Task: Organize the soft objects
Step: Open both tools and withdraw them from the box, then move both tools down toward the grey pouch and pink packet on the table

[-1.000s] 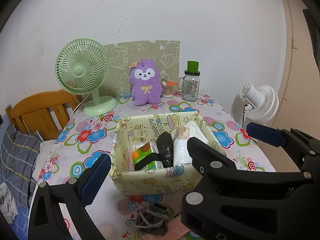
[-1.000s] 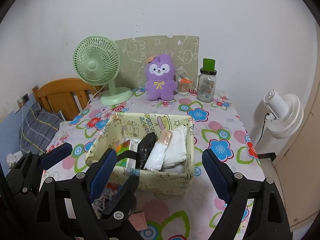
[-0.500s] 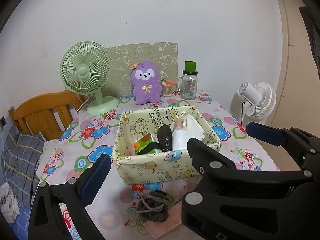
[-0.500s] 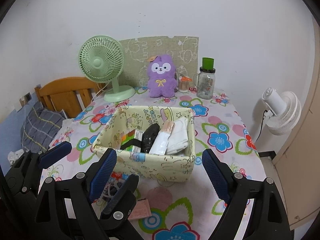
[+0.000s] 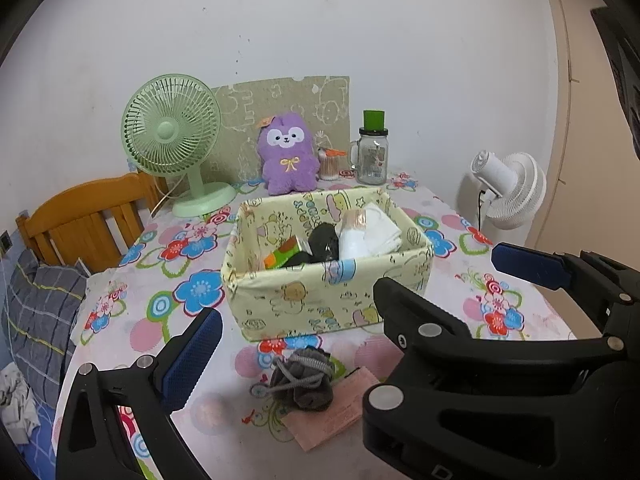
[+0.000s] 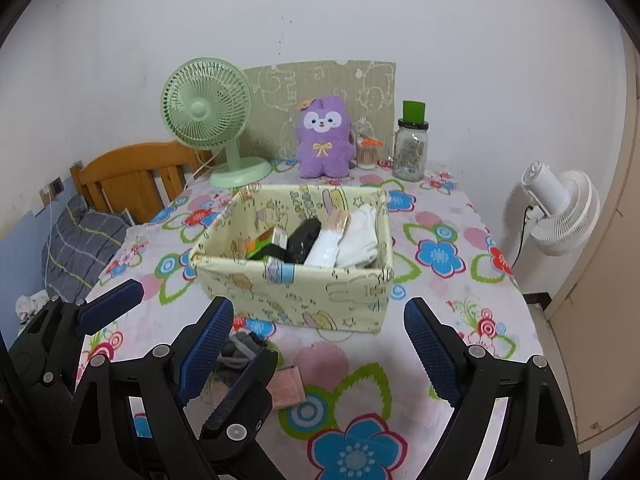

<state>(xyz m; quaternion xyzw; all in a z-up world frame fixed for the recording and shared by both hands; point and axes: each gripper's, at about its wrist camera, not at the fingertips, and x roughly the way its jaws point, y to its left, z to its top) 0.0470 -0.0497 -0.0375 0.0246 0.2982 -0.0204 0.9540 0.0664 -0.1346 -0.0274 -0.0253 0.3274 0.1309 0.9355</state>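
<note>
Floral-cloth surface (image 5: pixel 132 332), L to R: wooden chair (image 5: pixel 84 220) at L edge; green fan (image 5: pixel 172 140) at back; purple plush (image 5: pixel 286 156) beside it; glass jar w/ green lid (image 5: pixel 372 152); white fan (image 5: pixel 508 188) off R side. Centre: yellow fabric basket (image 5: pixel 320 300) w/ rolled white cloths (image 5: pixel 372 232), black roll (image 5: pixel 322 240), green-orange pack. Grey drawstring pouch (image 5: pixel 304 376) just in front of basket, on pink card. Left hand-held gripper (image 5: pixel 356 300): wide open, empty. Right hand-held gripper (image 6: pixel 318 344): wide open, empty.

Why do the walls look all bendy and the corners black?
Both wrist views use fisheye lenses: the wall bulges, the door edge curves, and a dark ring fills the corners. Both are sharp, evenly lit, with soft shadows under the basket.
</note>
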